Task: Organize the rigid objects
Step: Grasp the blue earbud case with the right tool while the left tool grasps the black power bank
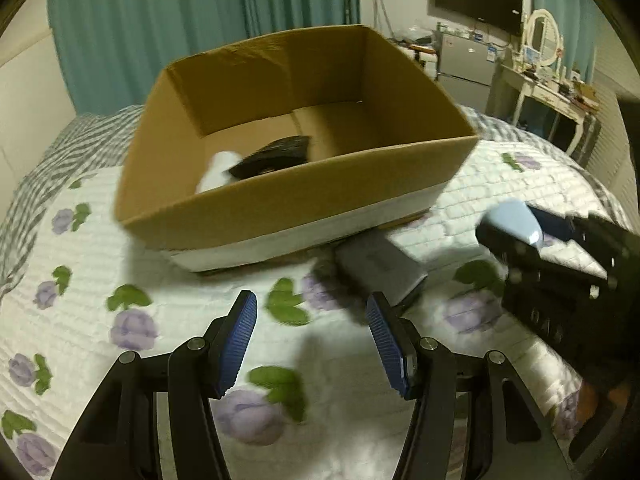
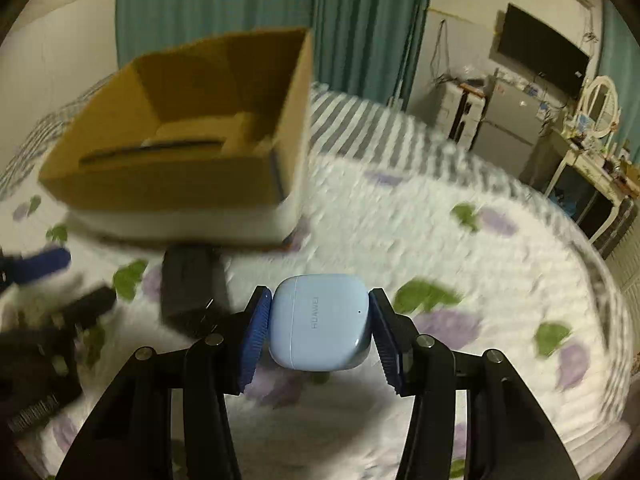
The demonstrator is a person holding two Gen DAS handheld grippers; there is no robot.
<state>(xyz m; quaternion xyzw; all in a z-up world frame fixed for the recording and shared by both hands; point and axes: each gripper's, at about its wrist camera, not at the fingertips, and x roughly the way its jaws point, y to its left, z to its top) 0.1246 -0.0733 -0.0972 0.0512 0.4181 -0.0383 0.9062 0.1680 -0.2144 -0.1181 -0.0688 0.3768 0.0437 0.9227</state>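
"HUAWEI" on pale blue earbud case point(image 2: 320, 330)

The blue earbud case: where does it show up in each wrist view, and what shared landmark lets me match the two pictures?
Left wrist view: the earbud case sits at the right edge, held by the right hand-held gripper above the floral bedspread.
Right wrist view: the case is low in the centre, clamped between the blue pads.
Shared landmark: the open cardboard box on the bed, upper centre-left in both.

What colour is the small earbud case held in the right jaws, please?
Pale blue; the rounded plastic earbud case shows best in the right wrist view.
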